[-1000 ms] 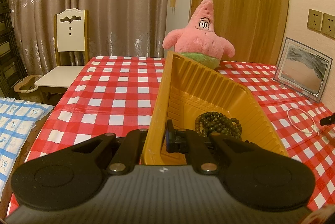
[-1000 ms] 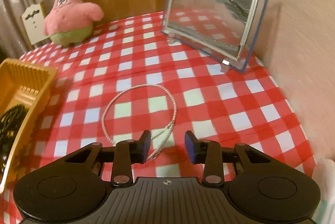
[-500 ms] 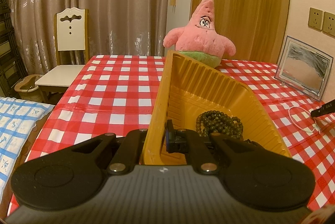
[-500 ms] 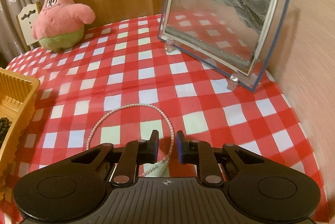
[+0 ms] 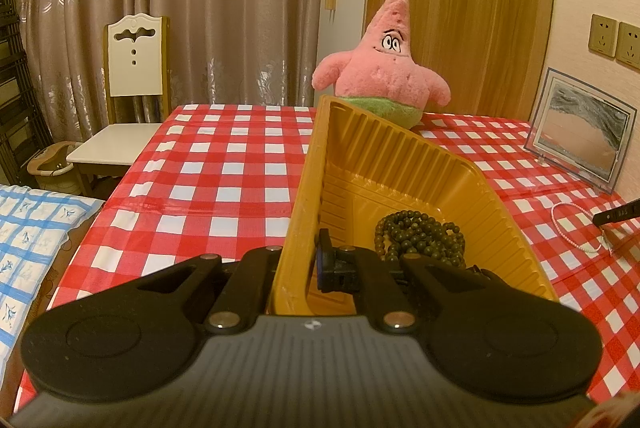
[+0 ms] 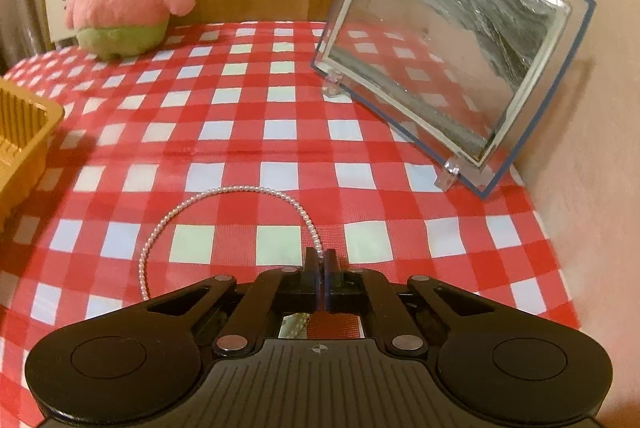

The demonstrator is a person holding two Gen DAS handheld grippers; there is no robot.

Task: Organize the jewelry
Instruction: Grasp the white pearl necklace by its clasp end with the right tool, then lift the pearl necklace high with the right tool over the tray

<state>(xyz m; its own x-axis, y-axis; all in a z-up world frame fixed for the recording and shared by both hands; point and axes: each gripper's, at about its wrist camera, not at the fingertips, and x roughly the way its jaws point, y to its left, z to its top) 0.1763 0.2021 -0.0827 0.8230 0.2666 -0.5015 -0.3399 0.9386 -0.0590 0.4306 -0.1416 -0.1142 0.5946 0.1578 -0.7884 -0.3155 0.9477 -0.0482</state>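
My left gripper (image 5: 305, 260) is shut on the near left wall of a yellow ribbed tray (image 5: 400, 164), which stands tilted over the red checked tablecloth. A dark green bead bracelet (image 5: 420, 236) lies coiled inside the tray. To the tray's right a white pearl necklace (image 6: 240, 190) lies in a loop on the cloth. My right gripper (image 6: 320, 260) is shut on the near right part of that strand, with more pearls showing under the jaws. The left wrist view also shows the necklace (image 5: 568, 224) and a tip of the right gripper (image 5: 616, 214) at its far right edge.
A pink starfish plush (image 5: 384, 76) sits at the table's far side behind the tray. A glass sand picture (image 6: 448, 68) stands against the wall on the right. A white chair (image 5: 132, 100) stands beyond the table's left edge, with blue checked fabric (image 5: 36, 240) beside it.
My right gripper has come down and forward over the pearl necklace, and its jaws have gone from open to shut on the strand. The left gripper and the tray have not moved.
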